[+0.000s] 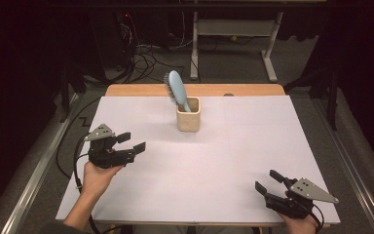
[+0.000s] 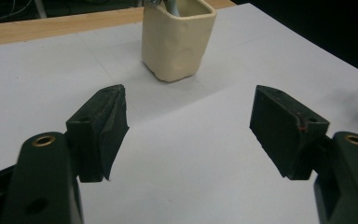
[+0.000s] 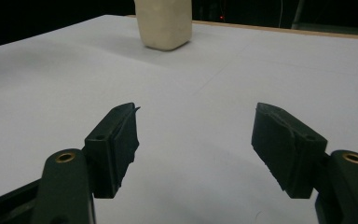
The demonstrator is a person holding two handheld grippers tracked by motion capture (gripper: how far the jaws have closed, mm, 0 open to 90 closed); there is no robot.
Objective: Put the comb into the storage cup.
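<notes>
The light blue plastic hairbrush point(image 1: 176, 89) stands handle-down in a cream, square-sided holder cup point(image 1: 188, 115), its bristled head leaning up and to the left above the rim. The cup sits toward the far middle of the white-covered worktop point(image 1: 224, 161), a little short of the bare wooden strip along the far edge. Nothing else lies around it.

The left tool point(image 1: 131, 141) hangs above the near left part of the worktop, well apart from the cup, its black jaws spread with nothing between them; in the left gripper view the cup point(image 2: 177, 39) stands ahead, just left of the gap between them. The right tool point(image 1: 268, 180) rests near the near right corner, farther off again, jaws likewise parted and empty, with the cup point(image 3: 163, 22) far ahead and left in the right gripper view.

To my eye the brush looks settled in its cup and both hands stand clear, so this reads either as the pause after placing or as the start of a reach for it. If the brush is to be lifted, the left tool is the better placed: it would have to travel forward and rightward, rise above the rim, and close on the brush's neck without tipping the light cup.
</notes>
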